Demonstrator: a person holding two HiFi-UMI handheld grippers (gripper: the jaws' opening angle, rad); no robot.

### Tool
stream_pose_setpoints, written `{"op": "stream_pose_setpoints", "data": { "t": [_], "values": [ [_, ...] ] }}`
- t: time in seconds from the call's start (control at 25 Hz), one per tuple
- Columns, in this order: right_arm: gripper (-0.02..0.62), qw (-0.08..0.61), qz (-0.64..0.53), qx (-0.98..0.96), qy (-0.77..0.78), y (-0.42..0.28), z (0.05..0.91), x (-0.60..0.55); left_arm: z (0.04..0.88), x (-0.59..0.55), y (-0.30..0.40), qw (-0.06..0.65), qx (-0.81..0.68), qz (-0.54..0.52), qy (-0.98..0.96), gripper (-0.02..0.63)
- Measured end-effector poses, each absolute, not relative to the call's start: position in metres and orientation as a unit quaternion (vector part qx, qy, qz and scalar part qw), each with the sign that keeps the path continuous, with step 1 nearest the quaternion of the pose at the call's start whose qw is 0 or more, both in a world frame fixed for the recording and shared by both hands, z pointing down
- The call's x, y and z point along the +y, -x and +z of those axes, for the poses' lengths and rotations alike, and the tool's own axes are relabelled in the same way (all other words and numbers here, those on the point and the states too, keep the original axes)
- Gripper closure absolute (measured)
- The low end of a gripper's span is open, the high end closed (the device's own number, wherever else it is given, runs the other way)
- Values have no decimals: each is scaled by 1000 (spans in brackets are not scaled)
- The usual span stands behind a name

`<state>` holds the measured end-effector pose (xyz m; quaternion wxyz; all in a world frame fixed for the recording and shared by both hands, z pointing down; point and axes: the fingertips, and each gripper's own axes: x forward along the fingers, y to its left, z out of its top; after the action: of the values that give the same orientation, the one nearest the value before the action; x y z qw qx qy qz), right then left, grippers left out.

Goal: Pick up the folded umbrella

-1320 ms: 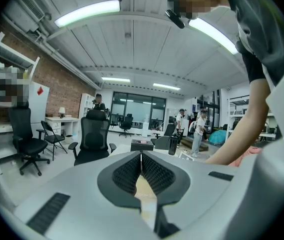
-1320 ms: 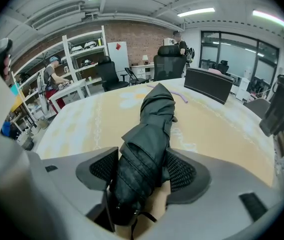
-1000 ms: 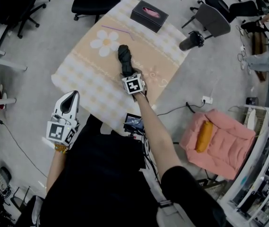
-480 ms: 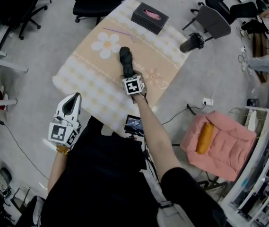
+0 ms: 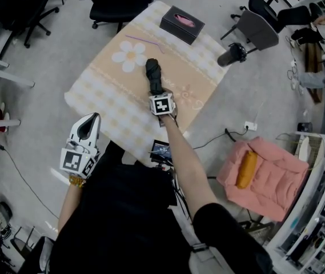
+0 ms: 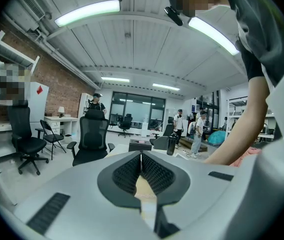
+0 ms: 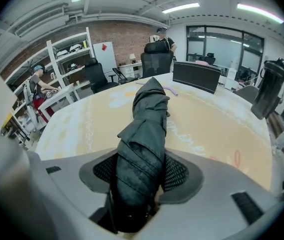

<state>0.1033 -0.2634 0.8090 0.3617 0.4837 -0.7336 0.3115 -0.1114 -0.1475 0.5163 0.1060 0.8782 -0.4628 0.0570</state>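
Closing: right gripper (image 7: 141, 170) jaws | folded umbrella (image 7: 146, 119) pressed between them | on table (image 7: 216, 129)

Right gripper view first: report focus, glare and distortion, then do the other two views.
Right gripper view: umbrella sharp, shelves bowed by the fisheye lens. Left gripper view: ceiling lights glare white, edges dark. Head view: even light, table crisp, no hard shadows.

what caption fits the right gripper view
Right gripper, jaws just closing, grips the dark grey folded fabric umbrella on the beige tablecloth
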Motion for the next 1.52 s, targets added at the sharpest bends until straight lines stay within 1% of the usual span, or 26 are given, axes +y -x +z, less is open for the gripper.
{"op": "stream_pose_setpoints", "data": {
  "t": [0.24,0.6,0.76,1.0,1.52],
  "values": [
    [374,345,341,-736,-471,-97,806,-261,515,-148,115,107,-466,57,-876,591],
    [380,342,334,-736,-480,-102,800,-261,513,-147,117,103,-466,56,-877,591],
    [383,323,348,-741,-475,-99,792,-260,511,-146,115,102,-466,55,-877,591],
    [387,315,304,-742,-507,-113,769,-273,507,-143,113,97,-464,53,-879,591],
    [388,278,300,-752,-517,-110,742,-272,500,-136,106,90,-454,51,-885,591]
  ]
}}
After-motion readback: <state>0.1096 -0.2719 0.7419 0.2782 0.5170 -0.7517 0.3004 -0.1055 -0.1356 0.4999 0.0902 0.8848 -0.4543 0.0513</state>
